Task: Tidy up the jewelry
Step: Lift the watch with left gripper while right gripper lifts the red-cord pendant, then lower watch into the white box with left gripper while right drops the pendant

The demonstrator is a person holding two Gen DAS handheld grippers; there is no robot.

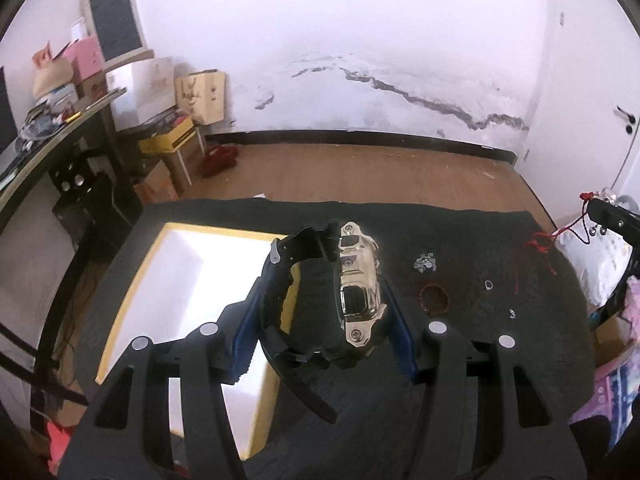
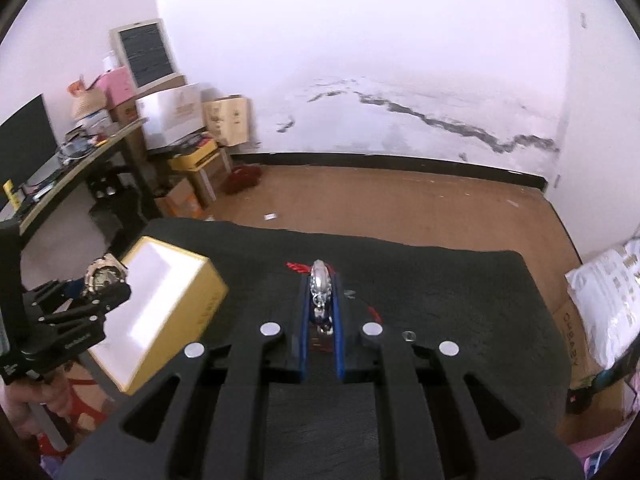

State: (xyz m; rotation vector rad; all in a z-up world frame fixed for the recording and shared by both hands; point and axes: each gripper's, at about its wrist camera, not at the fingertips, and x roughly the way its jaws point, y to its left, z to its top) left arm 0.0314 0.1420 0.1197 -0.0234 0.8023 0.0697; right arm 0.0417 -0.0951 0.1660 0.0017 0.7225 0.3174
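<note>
Both tongs are loaded. Left tongs [image 1: 320, 300] stand about half wide, their blue pads clamped across a chunky gold-cased wristwatch with a black strap [image 1: 358, 288]; right tongs [image 2: 320, 312] are pinched nearly shut on a silvery pendant strung on a red cord [image 2: 320, 280].

In the left wrist view the watch sits at frame centre, clear of the black cloth-covered counter [image 1: 460, 360]. Its gold case rests against the right-hand pad and the looped strap against the left-hand one, so the grip bears on the band's two opposite sides (probably the steadiest hold on a curled strap). Its long axis runs up the frame along the fingers, and the dial faces right; one loose strap end trails toward the bottom of the frame.

Seen edge-on in the right wrist view, the pendant lies lengthwise between the pads, with the cord showing behind it and to the lower right.

An open yellow-sided box with a white lining [image 1: 188, 280] stands on the counter at the left of the frame, just beside the watch, likely the place meant for both pieces. Still on the cloth at the right lie a red bead bracelet [image 1: 434, 299], a small silvery clump [image 1: 425, 262], a thin ring [image 1: 489, 285] and another tiny piece too small to identify.
</note>
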